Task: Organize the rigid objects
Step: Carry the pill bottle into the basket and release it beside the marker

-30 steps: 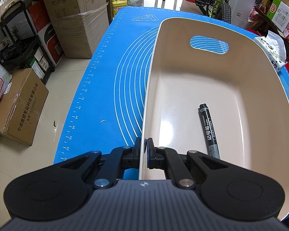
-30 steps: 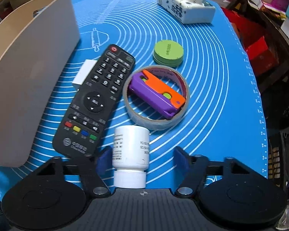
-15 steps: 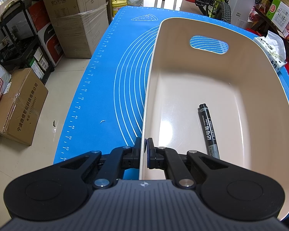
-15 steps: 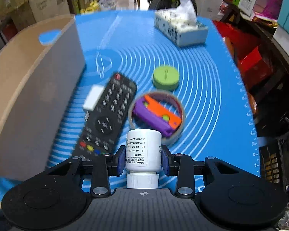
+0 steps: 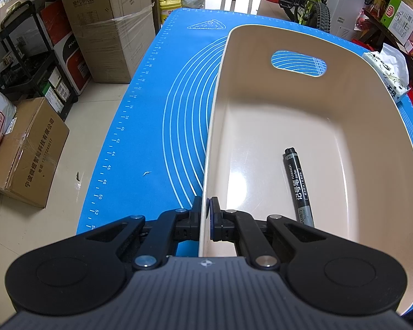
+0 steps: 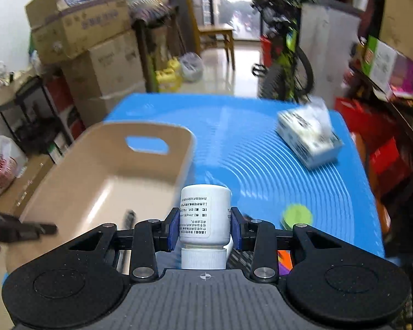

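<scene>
A white pill bottle (image 6: 205, 214) with a printed label and white cap is clamped between the right gripper (image 6: 205, 227) fingers, held above the blue mat (image 6: 275, 170) beside the beige bin (image 5: 344, 126). The left gripper (image 5: 205, 220) pinches the bin's near wall; a black permanent marker (image 5: 298, 187) lies inside.

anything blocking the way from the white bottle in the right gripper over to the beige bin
Nothing visible does. The right gripper holds the white bottle raised beside the bin, whose top is open. Inside lies only a black marker, leaving bare floor around it.
</scene>
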`<state>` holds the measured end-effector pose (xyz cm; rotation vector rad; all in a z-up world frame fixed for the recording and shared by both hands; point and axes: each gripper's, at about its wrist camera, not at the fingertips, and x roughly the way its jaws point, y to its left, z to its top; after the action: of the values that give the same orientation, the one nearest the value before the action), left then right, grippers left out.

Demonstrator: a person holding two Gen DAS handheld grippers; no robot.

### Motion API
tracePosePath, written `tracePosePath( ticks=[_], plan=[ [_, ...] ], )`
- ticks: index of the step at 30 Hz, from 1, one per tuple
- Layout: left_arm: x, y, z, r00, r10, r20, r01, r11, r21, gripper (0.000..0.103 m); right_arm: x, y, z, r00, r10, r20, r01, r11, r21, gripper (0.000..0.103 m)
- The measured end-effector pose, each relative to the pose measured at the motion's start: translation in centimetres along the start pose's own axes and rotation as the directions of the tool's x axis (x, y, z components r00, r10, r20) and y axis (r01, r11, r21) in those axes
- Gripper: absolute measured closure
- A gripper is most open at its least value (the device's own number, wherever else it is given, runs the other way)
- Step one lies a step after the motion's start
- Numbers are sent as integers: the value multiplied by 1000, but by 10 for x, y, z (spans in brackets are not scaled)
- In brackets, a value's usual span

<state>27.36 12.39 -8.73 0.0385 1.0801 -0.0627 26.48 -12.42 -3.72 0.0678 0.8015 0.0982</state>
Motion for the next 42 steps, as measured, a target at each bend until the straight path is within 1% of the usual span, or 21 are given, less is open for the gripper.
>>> tracePosePath(
  ticks=[4,6,14,17,24,33,36,38,41,42],
  plan=[
    [0,0,0,1000,2,-1,-2,1000,1,97,9,21,14,998,45,35,-45,999,-6,58],
    [0,0,0,1000,2,-1,-2,1000,2,97,16,31,18,997,69,34,-69,998,-12,58],
    [0,1,0,1000,0,-2,0,1000,7,97,41,61,14,993,112,-45,-114,992,-53,58],
    [0,0,0,1000,3,-3,-3,1000,9,97,55,71,12,986,130,-104,-138,988,-75,58],
    [0,-1,0,1000,4,-3,-4,1000,10,97,80,93,-1,969,97,-228,-132,981,-145,58],
    [0,-1,0,1000,4,-2,-4,1000,11,97,101,114,-19,937,66,-344,-145,968,-207,58],
    [0,-1,0,1000,6,-2,-6,1000,13,97,102,117,-20,930,61,-362,-146,966,-212,58],
    [0,-1,0,1000,5,-1,-5,1000,14,97,102,117,-20,928,58,-367,-145,966,-216,52],
    [1,0,1,1000,6,-3,-6,1000,14,97,97,114,-17,932,90,-351,-166,967,-192,50],
    [1,0,0,1000,6,-3,-6,1000,14,97,92,112,-17,936,103,-335,-169,970,-175,49]
  ],
)
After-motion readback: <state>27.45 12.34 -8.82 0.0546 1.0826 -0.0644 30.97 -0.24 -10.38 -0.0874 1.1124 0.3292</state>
